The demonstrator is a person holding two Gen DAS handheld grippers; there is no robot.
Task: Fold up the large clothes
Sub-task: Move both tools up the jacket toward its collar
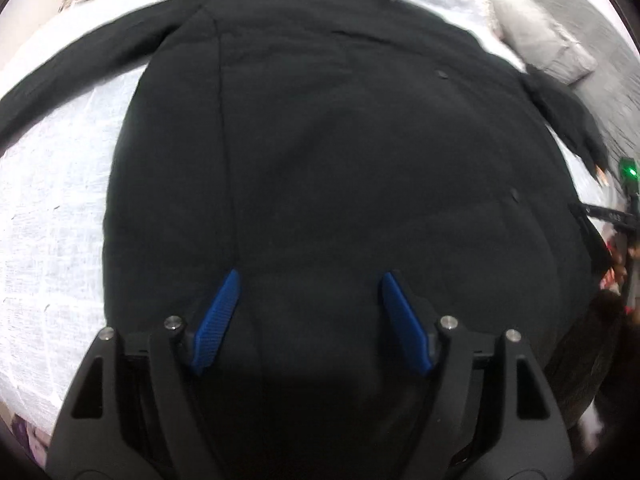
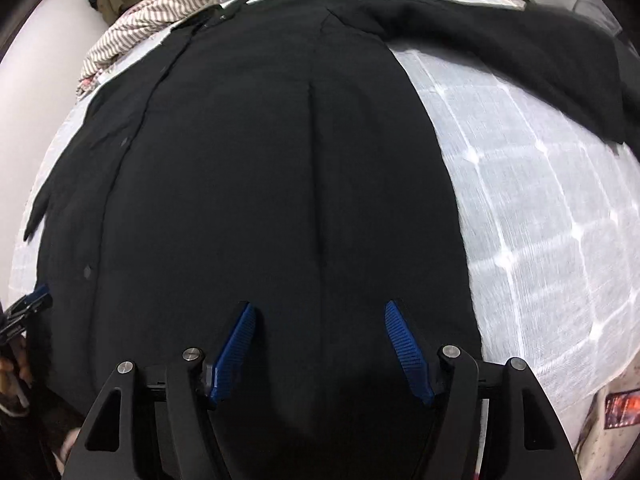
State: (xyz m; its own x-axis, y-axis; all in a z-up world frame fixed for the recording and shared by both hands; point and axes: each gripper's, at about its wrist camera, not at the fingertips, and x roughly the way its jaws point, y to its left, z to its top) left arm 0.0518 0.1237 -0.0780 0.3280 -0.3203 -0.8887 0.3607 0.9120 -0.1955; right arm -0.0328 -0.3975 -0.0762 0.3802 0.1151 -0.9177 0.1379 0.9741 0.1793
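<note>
Two grippers, left gripper and right gripper, hang with jaws apart and empty over the hem of the coat, which lies flat on the bed, running lengthwise away from both.

**Soft, even light; fisheye bending and slight blur**

Both views are lit evenly, without glare. Detail is swallowed in the black coat, while the pale bedcover is rendered bright. Edges are bent and darkly vignetted. Slight motion blur is seen, strongest at the margins.
</note>
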